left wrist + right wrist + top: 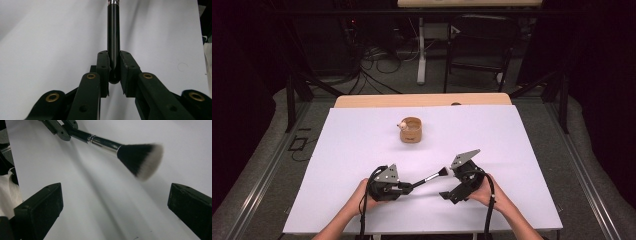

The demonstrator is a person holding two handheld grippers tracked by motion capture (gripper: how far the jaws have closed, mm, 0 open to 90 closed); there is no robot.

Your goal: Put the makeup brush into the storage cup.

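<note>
On the white counter [362,150], left tongs [408,187] squeeze a brush [432,176]; right tongs [446,195] gape wide. Dark room behind.

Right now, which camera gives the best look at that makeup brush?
The right gripper view: the brush crosses it close up, showing silver ferrule and white-tipped bristles. The left gripper view has its black handle clamped between the left gripper's jaws. In the high view it is small.
</note>
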